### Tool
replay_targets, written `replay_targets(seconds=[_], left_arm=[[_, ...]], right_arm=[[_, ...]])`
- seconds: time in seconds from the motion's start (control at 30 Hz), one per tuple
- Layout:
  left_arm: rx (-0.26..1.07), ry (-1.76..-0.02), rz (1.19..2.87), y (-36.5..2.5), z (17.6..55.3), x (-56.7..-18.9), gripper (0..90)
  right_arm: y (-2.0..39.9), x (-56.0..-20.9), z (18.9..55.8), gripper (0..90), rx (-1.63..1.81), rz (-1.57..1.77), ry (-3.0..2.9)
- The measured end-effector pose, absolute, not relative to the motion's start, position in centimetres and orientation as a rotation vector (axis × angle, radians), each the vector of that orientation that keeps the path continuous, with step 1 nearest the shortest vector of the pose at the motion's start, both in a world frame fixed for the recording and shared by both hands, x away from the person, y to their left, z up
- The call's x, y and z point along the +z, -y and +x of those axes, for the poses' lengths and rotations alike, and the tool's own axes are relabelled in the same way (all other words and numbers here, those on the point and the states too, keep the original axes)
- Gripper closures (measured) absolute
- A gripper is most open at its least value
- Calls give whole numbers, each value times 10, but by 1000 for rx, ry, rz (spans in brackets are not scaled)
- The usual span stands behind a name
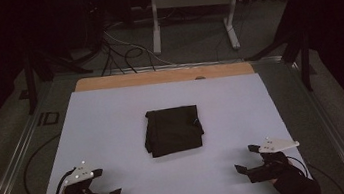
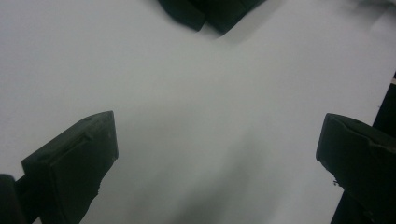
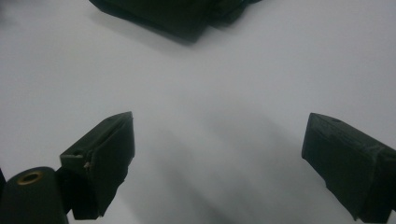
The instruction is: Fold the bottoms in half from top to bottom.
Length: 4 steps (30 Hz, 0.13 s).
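In the high view, a folded black cloth [image 1: 173,130] is lying at the middle of the white table [image 1: 114,130], well apart from both tools. A white metal frame [image 1: 193,8] and loose cables [image 1: 124,53] are seen on the floor beyond the far edge. The left tool [image 1: 105,183] is being held at the near left corner, the right tool [image 1: 248,159] at the near right, both angled inward with jaws spread and nothing between them.

In the left gripper view, bare table is being framed by the parted jaws, with the cloth [image 2: 210,11] at the top edge.

In the right gripper view, the jaws are likewise being held apart, the cloth [image 3: 163,14] ahead.
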State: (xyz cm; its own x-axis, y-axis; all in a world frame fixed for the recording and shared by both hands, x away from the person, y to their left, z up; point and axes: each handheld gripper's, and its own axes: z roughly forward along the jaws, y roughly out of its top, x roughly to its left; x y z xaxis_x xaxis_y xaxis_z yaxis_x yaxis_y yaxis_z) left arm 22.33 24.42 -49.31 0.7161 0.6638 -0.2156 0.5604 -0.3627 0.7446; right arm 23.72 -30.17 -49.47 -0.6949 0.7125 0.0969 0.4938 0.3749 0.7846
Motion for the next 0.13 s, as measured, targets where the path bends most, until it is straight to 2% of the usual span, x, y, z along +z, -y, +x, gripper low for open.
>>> replay_targets(seconds=[0.13], left_arm=[[144,-910,2060,-240,224,-493,0]], right_arm=[[301,-496,237,96,1224,1077,-2383]])
